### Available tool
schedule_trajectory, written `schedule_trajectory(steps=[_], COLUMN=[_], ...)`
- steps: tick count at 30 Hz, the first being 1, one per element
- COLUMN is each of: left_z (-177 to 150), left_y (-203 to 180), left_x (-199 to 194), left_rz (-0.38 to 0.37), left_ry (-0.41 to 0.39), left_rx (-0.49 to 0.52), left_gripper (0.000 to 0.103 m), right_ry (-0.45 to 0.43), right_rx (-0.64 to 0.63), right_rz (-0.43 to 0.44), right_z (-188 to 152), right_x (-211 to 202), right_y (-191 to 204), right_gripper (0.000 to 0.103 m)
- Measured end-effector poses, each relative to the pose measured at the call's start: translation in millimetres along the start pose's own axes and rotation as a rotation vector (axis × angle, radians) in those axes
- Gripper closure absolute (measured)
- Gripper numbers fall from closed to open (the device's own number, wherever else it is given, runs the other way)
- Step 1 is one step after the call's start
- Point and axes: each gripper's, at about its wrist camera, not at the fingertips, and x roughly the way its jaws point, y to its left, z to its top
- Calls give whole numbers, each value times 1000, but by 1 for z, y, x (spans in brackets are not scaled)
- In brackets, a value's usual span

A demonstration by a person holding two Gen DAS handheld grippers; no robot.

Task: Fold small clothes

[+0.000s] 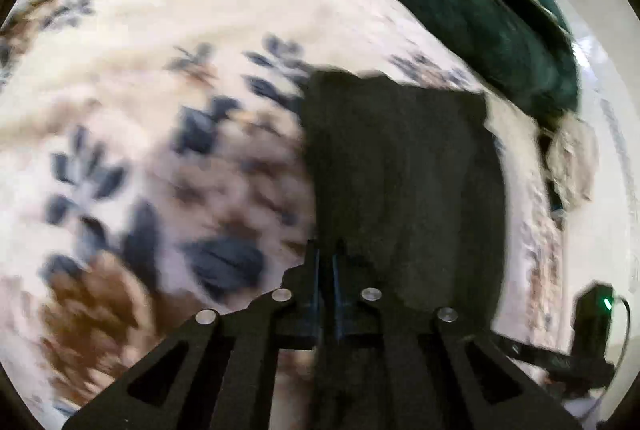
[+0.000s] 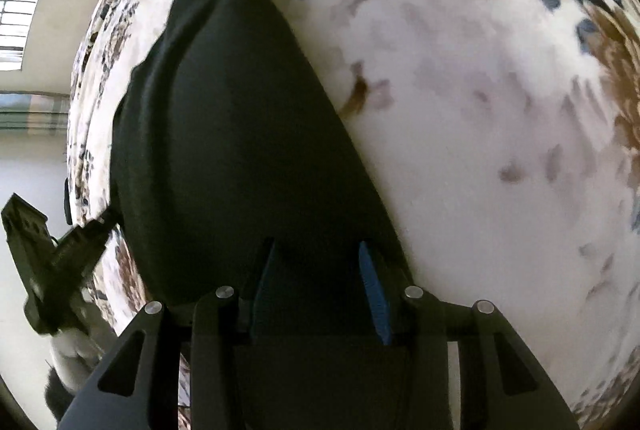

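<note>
The dark garment [image 1: 404, 181], near-black with a faint green cast in the right wrist view, lies on a bed covered by a floral bedspread [image 1: 168, 77] printed with navy leaves and brown blooms on cream. In the left wrist view it reads as a roughly rectangular panel with soft vertical creases, its far edge uneven; motion blur hides the weave and any seams. In the right wrist view the same cloth [image 2: 240, 133] tapers away to a narrow far end, with a fold ridge running along its left side. Left claw [image 1: 326, 266]: fingers drawn nearly together, pinching the near left edge of the garment. Right claw [image 2: 316, 258]: fingers spread apart, blue pad visible on the right-hand finger; dark cloth fills the gap between them, but whether it is gripped or merely lying beneath cannot be told. A teal blanket [image 1: 472, 1] is bunched at the far side of the bed, just beyond the garment. The left claw also shows at the lower left of the right wrist view [image 2: 106, 220], at the cloth's edge.
</note>
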Motion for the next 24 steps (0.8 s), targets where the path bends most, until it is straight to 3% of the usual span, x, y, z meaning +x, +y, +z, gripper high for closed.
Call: schedule_trajectory(steps=[2,6,8,9,10,13,15,17,18,19,20,24], left_z=[7,10,1,-4,-10,-25,-33,-35,-35,-32,-27,-18], left_y=[14,29,24,20,17,12,3,-6,-9,-10,-12,5], left_x=[-1,-8,-7,-4,1,17,15,7,3,-3,-8,-5], left_rz=[52,-111,-179,-184,-183,-153,-125,-80,-72,-62,-42,6], left_ry=[-15,24,72,93,112,142,95,44,28,7,-11,3], left_rx=[-22,-113,-126,-129,-128,-123,-93,-45,-39,-31,-11,7], left_gripper=[103,101,91,79,73,76,96,99,99,99,99,99], right_ry=[1,6,6,8,14,38,55,62,52,35,14,-31], right_rx=[-16,-17,-11,-9,-8,-17,-28,-39,-47,-60,-69,-76], right_rz=[-15,-3,14,23,28,24,3,-17,-35,-66,-102,-161], right_z=[-4,-11,-17,-18,-23,-34,-40,-44,-46,-47,-48,-51], right_x=[0,-7,-12,-16,-17,-15,-9,-1,1,1,-1,-8], right_y=[0,0,-1,0,-1,-2,-1,-1,-1,-1,-2,-10], right_gripper=[59,58,50,49,49,49,49,49,57,74,98,101])
